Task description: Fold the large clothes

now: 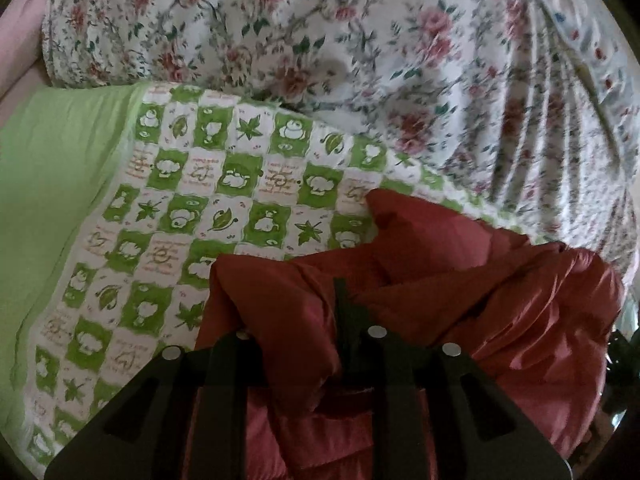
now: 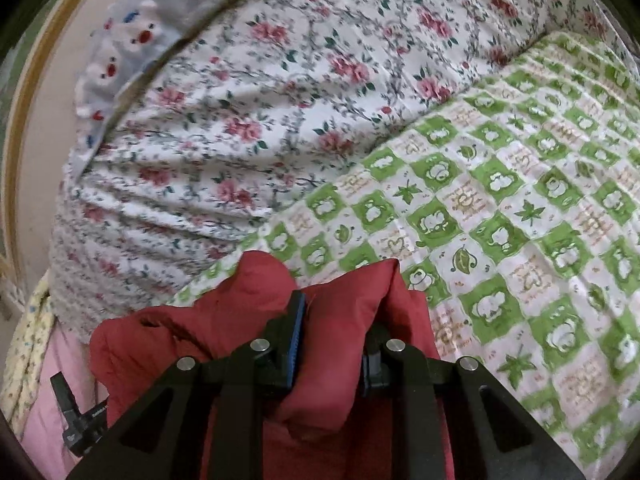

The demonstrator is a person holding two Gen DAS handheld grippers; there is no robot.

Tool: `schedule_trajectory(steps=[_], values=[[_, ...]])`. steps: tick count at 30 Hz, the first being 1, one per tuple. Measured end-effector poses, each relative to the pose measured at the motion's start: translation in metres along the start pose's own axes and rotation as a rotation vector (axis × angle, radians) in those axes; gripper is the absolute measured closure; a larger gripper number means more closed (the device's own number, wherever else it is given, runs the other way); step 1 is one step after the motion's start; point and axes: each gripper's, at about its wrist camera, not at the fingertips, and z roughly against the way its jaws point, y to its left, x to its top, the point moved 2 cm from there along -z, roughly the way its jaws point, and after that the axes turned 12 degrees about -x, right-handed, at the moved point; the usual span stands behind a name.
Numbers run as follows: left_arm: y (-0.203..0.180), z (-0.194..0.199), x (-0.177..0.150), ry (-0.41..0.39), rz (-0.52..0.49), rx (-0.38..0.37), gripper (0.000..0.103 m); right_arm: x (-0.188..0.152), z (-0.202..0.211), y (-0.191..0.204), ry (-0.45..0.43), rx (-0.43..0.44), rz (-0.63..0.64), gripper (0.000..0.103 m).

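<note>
A red padded garment (image 1: 460, 280) lies bunched on a green-and-white checked quilt (image 1: 180, 200). My left gripper (image 1: 304, 320) is shut on a thick fold of the red garment; the fabric bulges between and over its fingers, hiding the left one. In the right wrist view the same red garment (image 2: 240, 308) is bunched in front of me. My right gripper (image 2: 332, 328) is shut on another fold of it, with red fabric filling the gap between the blue-padded fingers (image 2: 298, 332).
A floral duvet (image 1: 360, 40) is heaped behind the quilt and also shows in the right wrist view (image 2: 240, 120). A plain green sheet (image 1: 48, 180) lies at left. A pillow with a bear print (image 2: 136, 28), a pink sheet (image 2: 44, 412) and a black device (image 2: 76, 420) lie at left.
</note>
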Motion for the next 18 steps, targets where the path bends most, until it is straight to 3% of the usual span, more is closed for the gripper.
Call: schedule_trajectory(steps=[9,14,18], values=[[0.008,-0.010,0.006,0.007,0.030,-0.041,0.080,-0.003,-0.033,-0.011,0.023,-0.026,-0.042,0.081],[0.011,0.020,-0.001,-0.005,0.029,-0.076,0.072,-0.003,-0.037,-0.005,0.022,-0.038,-0.018,0.081],[0.007,0.066,-0.010,-0.085,-0.014,-0.064,0.058,-0.004,-0.038,-0.005,0.017,-0.045,-0.021,0.081]])
